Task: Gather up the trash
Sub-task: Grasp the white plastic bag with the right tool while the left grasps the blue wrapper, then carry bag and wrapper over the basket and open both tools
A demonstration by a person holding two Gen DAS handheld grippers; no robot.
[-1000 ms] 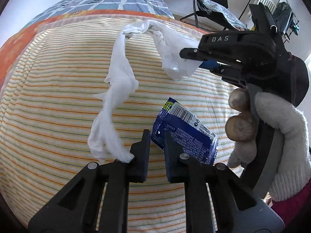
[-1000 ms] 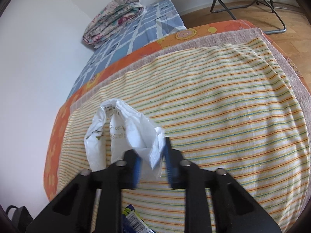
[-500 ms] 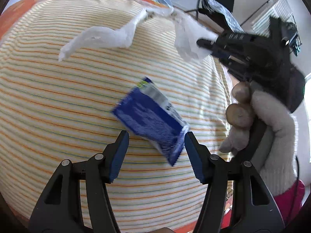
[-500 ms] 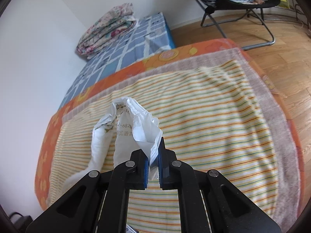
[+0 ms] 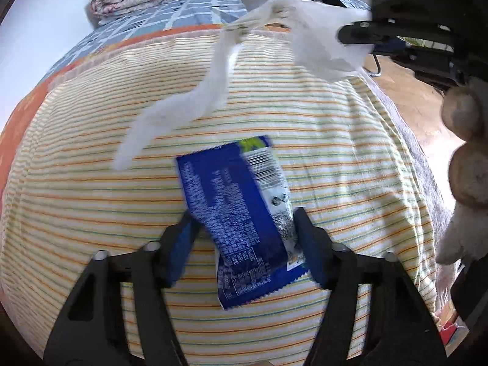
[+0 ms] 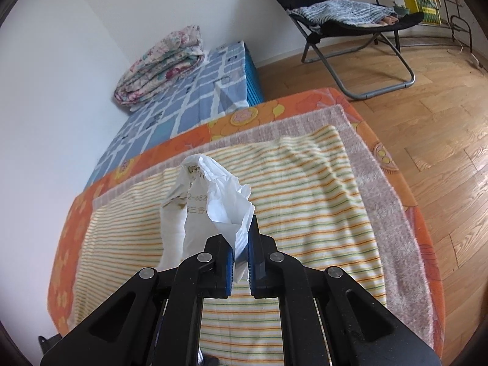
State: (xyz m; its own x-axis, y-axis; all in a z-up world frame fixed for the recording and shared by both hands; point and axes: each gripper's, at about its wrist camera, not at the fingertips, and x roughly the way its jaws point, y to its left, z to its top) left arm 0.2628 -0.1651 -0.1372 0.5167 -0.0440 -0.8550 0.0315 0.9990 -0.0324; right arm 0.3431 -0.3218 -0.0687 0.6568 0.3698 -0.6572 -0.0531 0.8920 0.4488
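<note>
Seen from the left wrist camera, the left gripper [image 5: 244, 238] hangs over a striped blanket [image 5: 335, 158] spread on a bed. Its jaws are apart and closing, with a blue snack wrapper [image 5: 235, 213] between them. The wrapper is blurred, and its right edge sits just beside the right pad; whether the pads touch it cannot be told. It is over the near middle of the blanket.

Beyond the wrapper, a white plastic bag [image 5: 195, 100] stretches from the middle of the blanket up toward its far right corner. There the right gripper [image 5: 363, 35] pinches the bag's upper edge. A gloved hand [image 5: 466, 183] shows at the right edge of the view.

From the right wrist camera, the right gripper [image 6: 241, 259] is clenched on the white plastic bag [image 6: 213, 207], which rises crumpled above the jaws and trails down to the left over the striped blanket [image 6: 305, 183].

Past the blanket's far edge lie an orange floral sheet [image 6: 244, 119], a blue checked mattress [image 6: 189, 103] carrying a folded quilt [image 6: 161, 64], and a folding chair [image 6: 341, 18] on the wooden floor [image 6: 427, 122].
</note>
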